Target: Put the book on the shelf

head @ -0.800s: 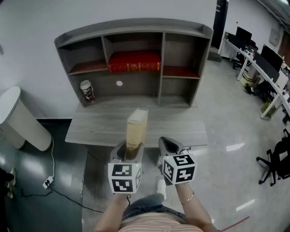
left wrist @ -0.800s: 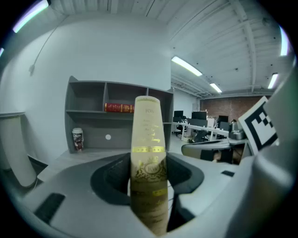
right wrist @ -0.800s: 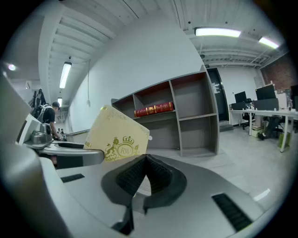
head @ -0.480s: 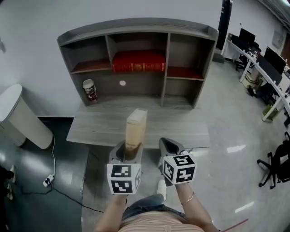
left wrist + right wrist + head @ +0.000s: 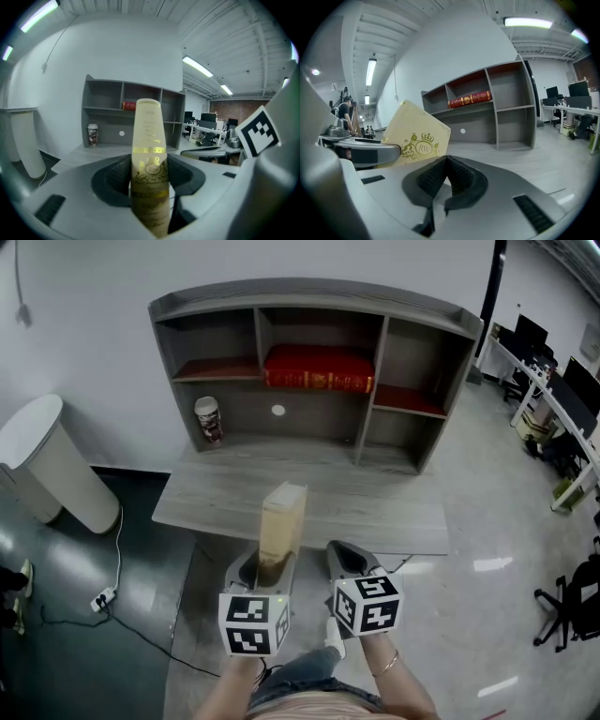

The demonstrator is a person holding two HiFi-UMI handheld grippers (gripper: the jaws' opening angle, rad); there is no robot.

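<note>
A cream book with gold print (image 5: 279,526) stands upright between the jaws of my left gripper (image 5: 264,570), which is shut on its lower part; its spine (image 5: 149,159) fills the middle of the left gripper view. My right gripper (image 5: 349,561) hangs beside it, shut and holding nothing, with the book's cover (image 5: 415,138) at its left in the right gripper view. Ahead stands the grey shelf unit (image 5: 319,306) on a grey desk (image 5: 309,512). A red book (image 5: 319,368) lies in the middle upper compartment.
A paper cup (image 5: 208,419) stands at the lower left of the shelf unit. A white bin (image 5: 52,465) sits on the floor to the left, with a cable (image 5: 112,587) near it. Office desks and chairs (image 5: 562,427) line the right side.
The view has shifted so the shelf and desk sit further right in the picture. Both grippers and the held book keep the same arrangement.
</note>
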